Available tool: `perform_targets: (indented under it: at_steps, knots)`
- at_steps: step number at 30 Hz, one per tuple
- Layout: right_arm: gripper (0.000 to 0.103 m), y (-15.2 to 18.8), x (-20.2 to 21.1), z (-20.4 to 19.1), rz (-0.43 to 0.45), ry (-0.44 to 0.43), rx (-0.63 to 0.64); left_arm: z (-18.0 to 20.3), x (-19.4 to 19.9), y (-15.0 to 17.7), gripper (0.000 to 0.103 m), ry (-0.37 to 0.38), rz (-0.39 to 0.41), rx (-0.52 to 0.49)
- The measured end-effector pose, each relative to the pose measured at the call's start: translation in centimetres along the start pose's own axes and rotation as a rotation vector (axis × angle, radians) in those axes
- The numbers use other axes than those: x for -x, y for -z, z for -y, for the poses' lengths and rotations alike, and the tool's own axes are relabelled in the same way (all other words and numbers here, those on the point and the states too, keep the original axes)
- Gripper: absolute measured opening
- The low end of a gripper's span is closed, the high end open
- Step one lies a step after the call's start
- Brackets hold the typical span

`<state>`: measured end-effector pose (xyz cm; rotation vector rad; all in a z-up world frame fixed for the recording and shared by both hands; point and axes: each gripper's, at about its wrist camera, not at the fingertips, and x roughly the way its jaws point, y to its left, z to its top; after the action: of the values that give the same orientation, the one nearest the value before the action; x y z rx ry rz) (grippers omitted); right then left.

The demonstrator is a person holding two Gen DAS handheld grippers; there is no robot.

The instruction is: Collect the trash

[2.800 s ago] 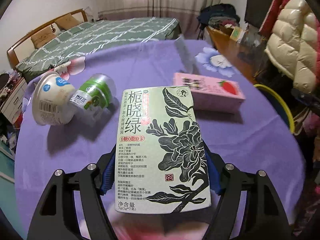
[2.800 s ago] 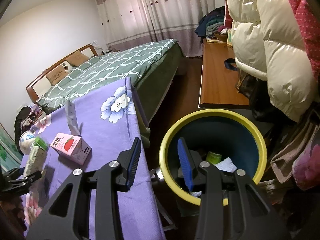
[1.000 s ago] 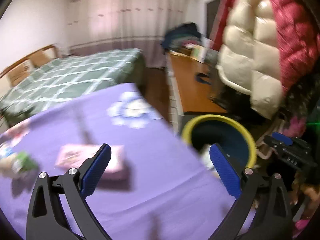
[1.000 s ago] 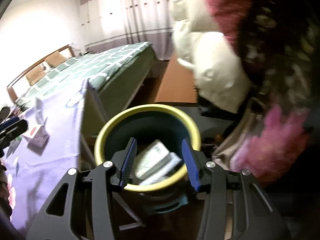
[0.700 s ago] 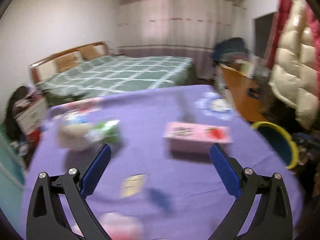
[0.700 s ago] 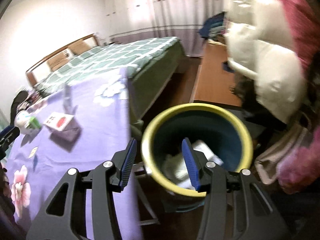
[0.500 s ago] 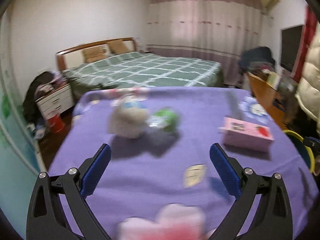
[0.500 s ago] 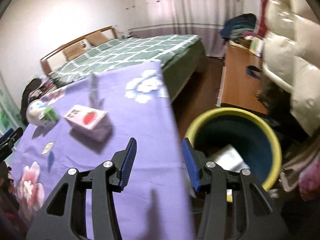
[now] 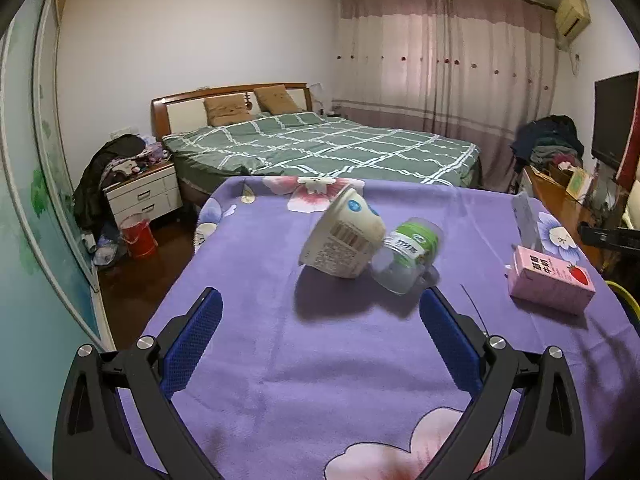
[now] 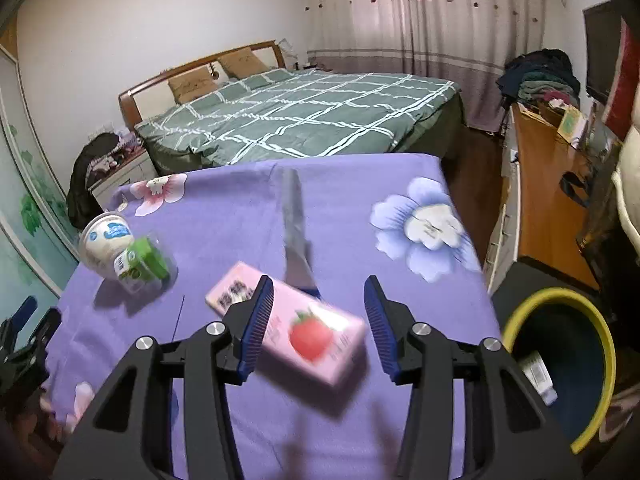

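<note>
A white paper cup (image 9: 342,238) and a clear cup with a green label (image 9: 408,256) lie on their sides, touching, on the purple flowered table (image 9: 320,360). A pink strawberry carton (image 9: 550,280) lies at the right. My left gripper (image 9: 320,344) is open and empty, just short of the cups. In the right wrist view my right gripper (image 10: 318,322) is open above the pink carton (image 10: 298,330), jaws either side of it and apart from it. The cups (image 10: 124,256) lie far left there. The yellow-rimmed bin (image 10: 560,364) holding trash stands right of the table.
A thin clear wrapper (image 10: 296,232) stands behind the carton. A green-quilted bed (image 9: 320,148) is beyond the table. A wooden desk (image 10: 548,208) and hanging coats are at the right. A nightstand (image 9: 140,192) and red bucket (image 9: 138,232) are at the left.
My left gripper dropped the green tea box in the bin, opened, and swung back left to face the cups. My right gripper swung from over the bin to over the pink carton.
</note>
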<state>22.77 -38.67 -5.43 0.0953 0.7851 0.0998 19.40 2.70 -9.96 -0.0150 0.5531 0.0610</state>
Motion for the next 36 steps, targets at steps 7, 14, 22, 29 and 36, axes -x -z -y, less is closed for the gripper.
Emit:
perform_targets:
  at_steps: [7,14,22,29,36]
  knots:
    - [0.045,-2.0,-5.1,-0.5,-0.079,0.014,-0.012,1.0,0.5,0.0,0.097,-0.024,0.001,-0.002]
    - [0.036,-2.6,-7.9,-1.0,-0.135,0.006,-0.014,1.1,0.6,0.1,0.097,-0.028,-0.003,-0.006]
    - [0.014,-2.5,-7.9,-0.7,-0.129,-0.002,-0.036,1.0,0.6,0.2,0.097,-0.033,-0.002,-0.005]
    - [0.014,-3.5,-4.0,0.7,-0.033,-0.021,-0.074,1.0,0.6,0.2,0.097,-0.033,-0.009,-0.012]
    - [0.014,-2.7,0.4,2.7,0.038,-0.019,-0.086,1.2,0.6,0.2,0.097,-0.036,-0.005,-0.025]
